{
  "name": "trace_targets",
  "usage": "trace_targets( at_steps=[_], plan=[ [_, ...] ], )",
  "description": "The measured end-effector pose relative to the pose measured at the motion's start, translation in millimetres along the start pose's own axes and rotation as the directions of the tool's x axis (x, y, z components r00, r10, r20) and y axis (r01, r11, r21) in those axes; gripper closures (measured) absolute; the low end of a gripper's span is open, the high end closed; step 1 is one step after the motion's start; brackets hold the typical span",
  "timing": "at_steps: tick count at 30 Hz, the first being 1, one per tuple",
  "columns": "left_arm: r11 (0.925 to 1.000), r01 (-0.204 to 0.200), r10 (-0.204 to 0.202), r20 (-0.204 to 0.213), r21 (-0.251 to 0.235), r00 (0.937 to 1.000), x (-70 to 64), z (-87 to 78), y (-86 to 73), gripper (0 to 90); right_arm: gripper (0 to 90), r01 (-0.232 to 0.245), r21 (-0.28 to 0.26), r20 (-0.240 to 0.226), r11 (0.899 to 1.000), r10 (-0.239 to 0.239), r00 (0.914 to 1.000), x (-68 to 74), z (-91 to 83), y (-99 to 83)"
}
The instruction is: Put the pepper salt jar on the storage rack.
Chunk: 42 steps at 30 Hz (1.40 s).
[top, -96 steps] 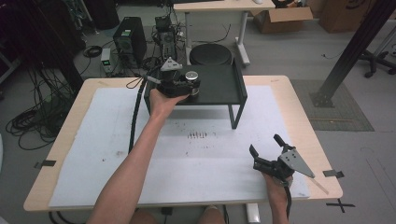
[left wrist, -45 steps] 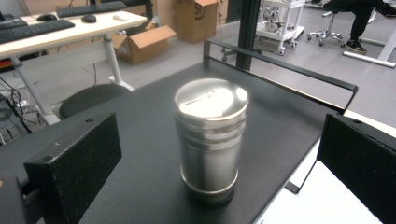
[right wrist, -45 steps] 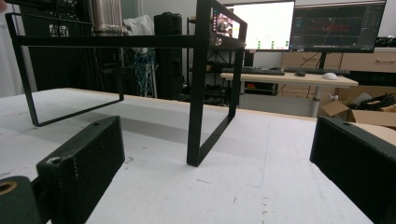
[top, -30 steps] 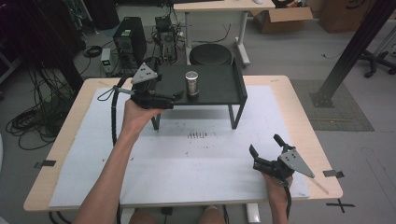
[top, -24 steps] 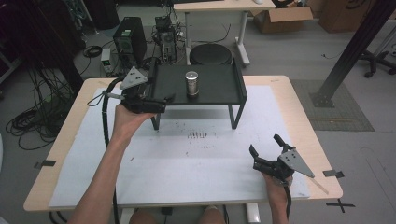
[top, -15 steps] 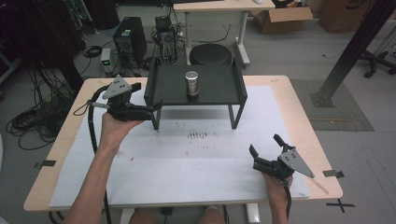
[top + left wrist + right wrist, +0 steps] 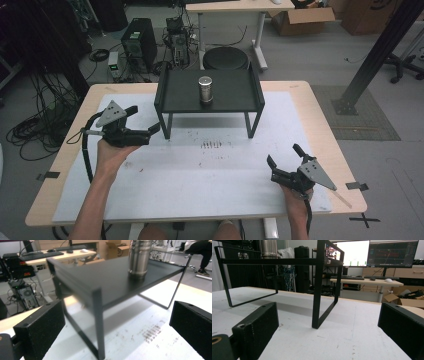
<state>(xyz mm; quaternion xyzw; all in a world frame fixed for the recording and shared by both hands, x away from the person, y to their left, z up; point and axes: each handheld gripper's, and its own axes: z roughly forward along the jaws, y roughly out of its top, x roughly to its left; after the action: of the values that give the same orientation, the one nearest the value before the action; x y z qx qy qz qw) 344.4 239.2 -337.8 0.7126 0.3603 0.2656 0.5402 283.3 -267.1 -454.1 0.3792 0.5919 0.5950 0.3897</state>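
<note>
By my reading the main work was done: the steel cup point(image 7: 205, 89) stood upright on top of the black shelf point(image 7: 230, 97), and all that remained was to bring my hands home. My left gripper point(image 7: 141, 125) hung wide open and empty beside the shelf's left front leg, and my right gripper point(image 7: 284, 160) rested just as open and empty near the white mat's point(image 7: 200, 175) right front corner. The cup was a ribbed, brushed-metal cylinder; the shelf was a matte flat slab on thin square legs.

Lab/office: PC tower point(image 7: 139, 41), floor cables point(image 7: 35, 131), monitors point(image 7: 372, 253), cardboard boxes point(image 7: 300, 19)
</note>
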Motion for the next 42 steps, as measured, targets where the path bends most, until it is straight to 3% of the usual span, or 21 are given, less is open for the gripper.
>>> trace_targets(
  at_steps=[11,19,27,35,42],
  plan=[
    [0.9974,0.064,-0.066,-0.055,-0.031,0.9963,22.3,-25.8,-41.1,0.8,3.0,0.000,0.000,0.000,1.000,0.000,1.0000,-0.1,0.0,0.0],
    [0.9988,0.048,-0.049,-0.096,-0.010,0.9942,30.4,-39.2,-71.1,0.8,3.1,0.000,0.000,0.000,1.000,0.000,1.0000,0.0,0.0,0.0],
    [0.9987,0.042,-0.046,-0.133,-0.030,0.9901,34.7,-48.5,-98.1,0.9,3.1,0.001,-0.001,0.000,1.000,-0.001,1.0000,0.1,-0.1,0.0],
    [0.9971,0.047,-0.055,-0.140,-0.060,0.9886,37.0,-56.1,-119.4,1.0,3.1,0.001,0.000,0.000,1.000,-0.001,1.0000,0.1,-0.1,0.0],
    [0.9891,0.041,-0.062,-0.147,-0.141,0.9872,34.8,-65.3,-134.0,1.6,3.1,0.002,0.001,0.000,1.000,-0.002,1.0000,0.2,-0.1,-0.1]
  ],
)
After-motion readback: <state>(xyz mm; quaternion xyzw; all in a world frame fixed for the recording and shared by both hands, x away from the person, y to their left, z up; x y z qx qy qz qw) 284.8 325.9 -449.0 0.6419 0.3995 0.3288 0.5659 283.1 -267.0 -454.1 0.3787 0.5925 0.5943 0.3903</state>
